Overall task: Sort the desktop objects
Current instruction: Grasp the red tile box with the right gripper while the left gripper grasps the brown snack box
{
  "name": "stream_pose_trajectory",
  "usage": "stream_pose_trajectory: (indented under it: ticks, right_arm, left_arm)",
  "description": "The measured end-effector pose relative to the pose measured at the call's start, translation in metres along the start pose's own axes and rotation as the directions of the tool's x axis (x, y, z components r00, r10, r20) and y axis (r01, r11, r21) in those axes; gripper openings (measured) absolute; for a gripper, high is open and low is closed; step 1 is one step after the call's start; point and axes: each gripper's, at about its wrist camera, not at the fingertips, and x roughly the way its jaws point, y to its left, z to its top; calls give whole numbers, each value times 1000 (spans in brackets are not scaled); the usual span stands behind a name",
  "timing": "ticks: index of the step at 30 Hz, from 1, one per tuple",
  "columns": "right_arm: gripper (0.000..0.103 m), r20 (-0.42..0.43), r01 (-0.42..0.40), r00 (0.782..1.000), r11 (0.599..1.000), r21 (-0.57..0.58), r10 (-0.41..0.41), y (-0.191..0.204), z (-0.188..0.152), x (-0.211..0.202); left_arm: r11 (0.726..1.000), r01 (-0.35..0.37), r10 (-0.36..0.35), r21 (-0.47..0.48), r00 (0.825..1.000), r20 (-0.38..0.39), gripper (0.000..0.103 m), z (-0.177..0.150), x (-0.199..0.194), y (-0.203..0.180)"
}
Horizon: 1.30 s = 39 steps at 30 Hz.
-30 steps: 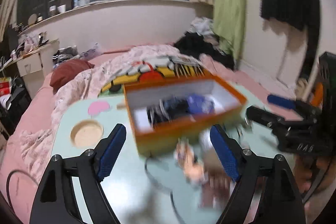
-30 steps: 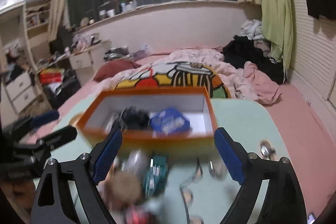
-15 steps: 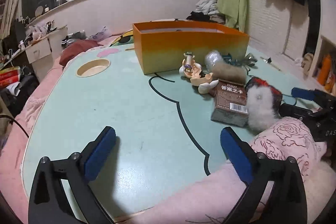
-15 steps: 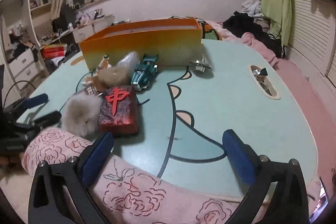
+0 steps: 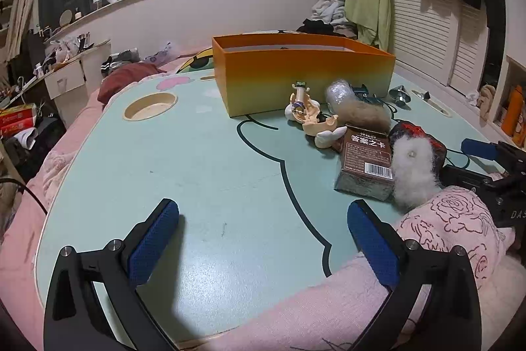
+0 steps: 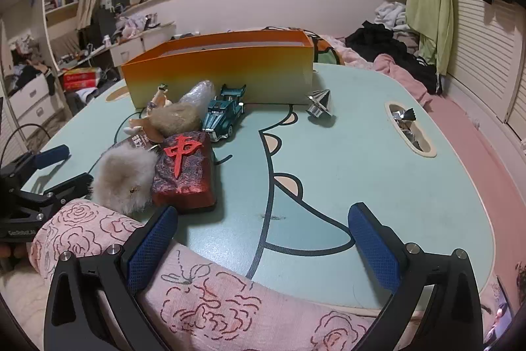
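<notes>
Several small things lie clustered on the pale green table [image 6: 361, 160] just before the orange box [image 6: 223, 71]: a red mahjong block [image 6: 184, 170], a grey fur ball [image 6: 125, 176], a teal toy car [image 6: 223, 115], a brown card box [image 5: 366, 163] and a figurine [image 5: 304, 109]. A silver cone [image 6: 318, 104] sits apart. Left gripper [image 5: 263, 240] and right gripper [image 6: 263, 242] both hover spread wide, empty, over the near edge.

From my seat the orange box [image 5: 302, 74] hides its contents behind its near wall. The card box [image 5: 365, 163] beside it is half covered by a white fluff ball [image 5: 414, 166] (label print too small to read).
</notes>
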Motion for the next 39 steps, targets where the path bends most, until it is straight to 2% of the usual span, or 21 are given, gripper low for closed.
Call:
stream_pose_trajectory:
  ticks: [7,10,12,14,22,24,25,26,27,31,33,35,37,39]
  right_arm:
    - [101,16,-29,999,1000,1,29,1,10,-10]
    - [93,34,-62,997,998,-2,62,2,10,-13]
    - [78,52,-99,994,995,4,99,0,9,-16]
    - [69,58,-122,991,992,11,121,-1,10,-17]
    - [63,73,-140,986,985,-98,148,32,38,-20]
    - [61,47,-121,991,986,-111,127,40,47,-12]
    - [55,12,-105,994,988,-111,107,43,51,-4]
    - [42,-33,-98,995,990,-103,96,43,52,8]
    - [39,-82,-84,994,992,-90,77,43,51,20]
    - [38,-45,-84,996,994,-69,81,39,43,19]
    - [38,-3,-140,990,990,-34,140,30,37,13]
    - [38,58,-163,985,987,16,162,19,34,2]
    - [38,98,-176,980,983,45,171,13,32,-5]
    - [38,117,-183,978,981,67,175,9,31,-9]
  left_arm:
    - [1000,0,0,0,1000,3,102,0,0,0]
    - [1000,0,0,0,1000,3,102,0,0,0]
    - [1000,0,0,0,1000,3,102,0,-1,0]
    - [1000,0,0,0,1000,3,102,0,-1,0]
    - [1000,0,0,0,1000,4,102,1,-1,0]
    - [1000,0,0,0,1000,4,102,1,-1,0]
    - [1000,0,0,0,1000,4,102,1,-1,0]
    - [1000,0,0,0,1000,4,102,1,-1,-1]
    - [1000,0,0,0,1000,4,102,1,-1,0]
    - [1000,1,-1,0,1000,4,102,1,-1,-1]
    - [1000,5,-5,4,1000,2,102,2,-1,0]
    - [1000,17,-17,7,1000,0,102,7,-1,1]
    - [999,47,-47,4,998,29,97,15,-7,0]
    - [993,114,-114,9,992,44,93,29,-10,-6]
